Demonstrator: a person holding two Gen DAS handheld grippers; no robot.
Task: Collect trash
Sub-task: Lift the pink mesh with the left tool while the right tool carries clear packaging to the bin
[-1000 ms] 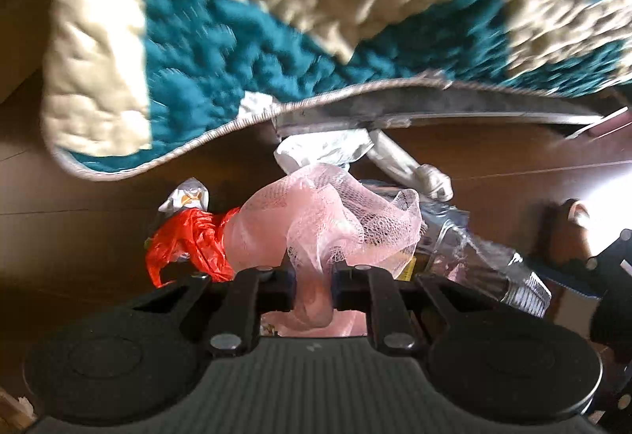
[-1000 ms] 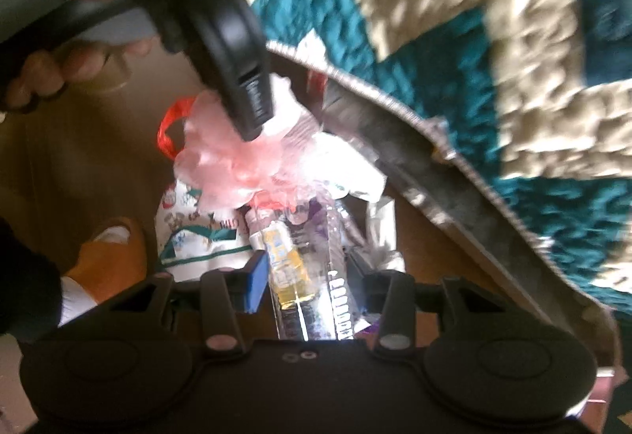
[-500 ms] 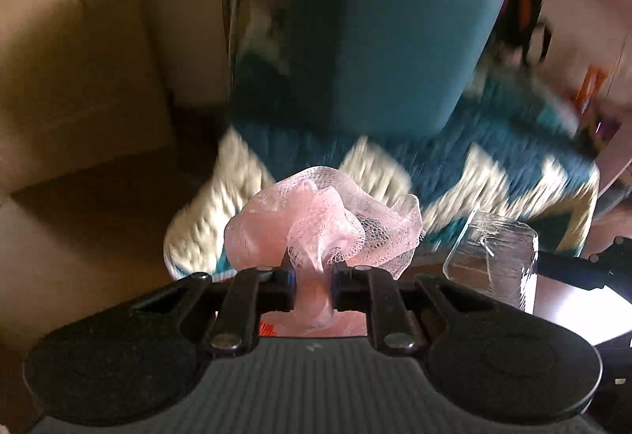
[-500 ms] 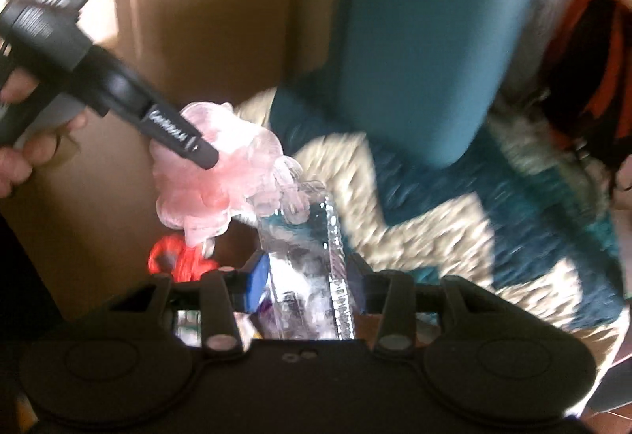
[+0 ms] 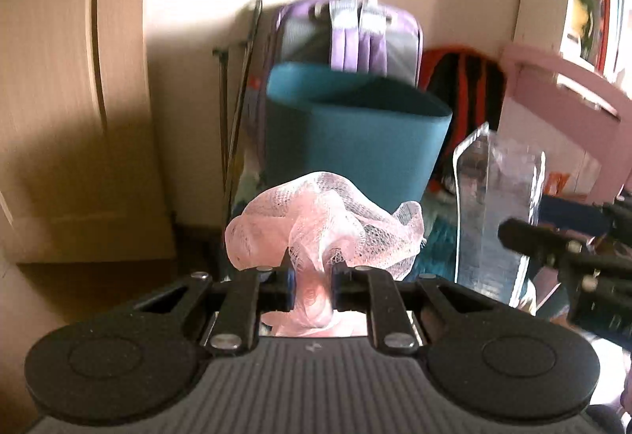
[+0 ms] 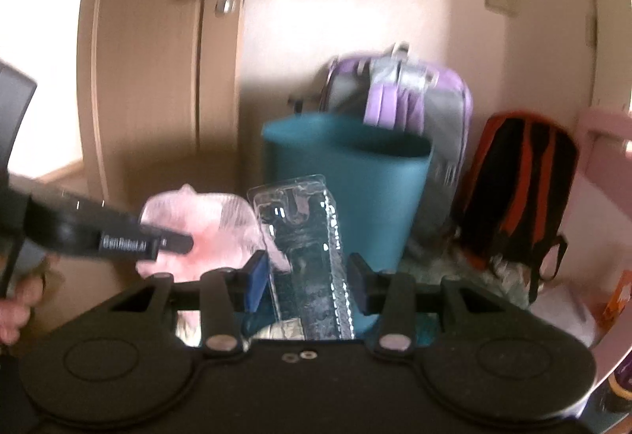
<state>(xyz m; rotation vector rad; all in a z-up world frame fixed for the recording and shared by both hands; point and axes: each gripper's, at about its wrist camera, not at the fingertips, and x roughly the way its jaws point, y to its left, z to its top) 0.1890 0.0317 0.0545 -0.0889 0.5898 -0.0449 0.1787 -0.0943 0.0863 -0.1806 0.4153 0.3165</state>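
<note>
Both grippers are lifting off the floor pile toward the bin (image 5: 355, 125). Left gripper (image 5: 310, 283) fingers are pinching pink mesh (image 5: 316, 224); right gripper (image 6: 306, 276) fingers are clamping a clear pack (image 6: 304, 236). Dropping in comes next.

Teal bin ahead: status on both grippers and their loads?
Left gripper shut on pink mesh. Right gripper shut on clear plastic pack. Teal bin dead ahead, mouth open, nothing between.

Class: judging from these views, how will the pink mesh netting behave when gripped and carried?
Pink mesh netting: probably floppy, since it bunches and droops around the left hand-held gripper. Likely very light, being open weave. It may snag on edges.
</note>
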